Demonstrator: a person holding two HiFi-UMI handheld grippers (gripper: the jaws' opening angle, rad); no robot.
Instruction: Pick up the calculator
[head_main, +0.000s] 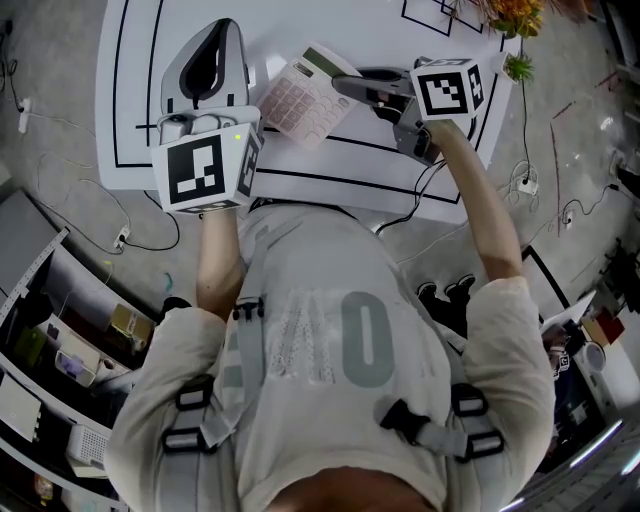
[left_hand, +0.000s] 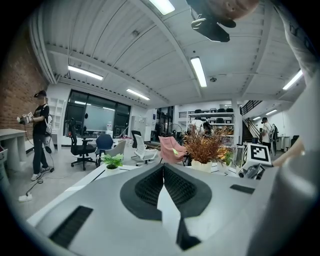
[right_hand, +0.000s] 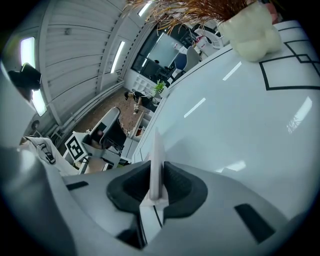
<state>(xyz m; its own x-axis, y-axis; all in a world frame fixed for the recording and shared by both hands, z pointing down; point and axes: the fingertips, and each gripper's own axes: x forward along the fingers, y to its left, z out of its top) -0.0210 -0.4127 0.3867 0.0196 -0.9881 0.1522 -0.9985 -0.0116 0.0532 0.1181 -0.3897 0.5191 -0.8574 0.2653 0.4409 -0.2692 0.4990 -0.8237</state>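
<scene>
closest to us: the person's pale shirt with grey harness straps, just behind both tools.
right gripper: clenched on the calculator; we see its thin edge standing upright between the pads.
calculator: pinkish white, gripped at one end, reaching out from the right jaws toward the left gripper, over the table; we cannot tell whether it touches the table.
left gripper: pads closed tip to tip with nothing between them, just beside the calculator.
surface: a glossy white table with black outlines, below and ahead of both tools; a dried plant in a white pot stands well ahead of the right jaws.
room: grey floor with cables to the left of the left gripper; ahead of its jaws we see office chairs, a small green plant, a brick wall, a standing person, and a white ribbed ceiling with strip lights.
</scene>
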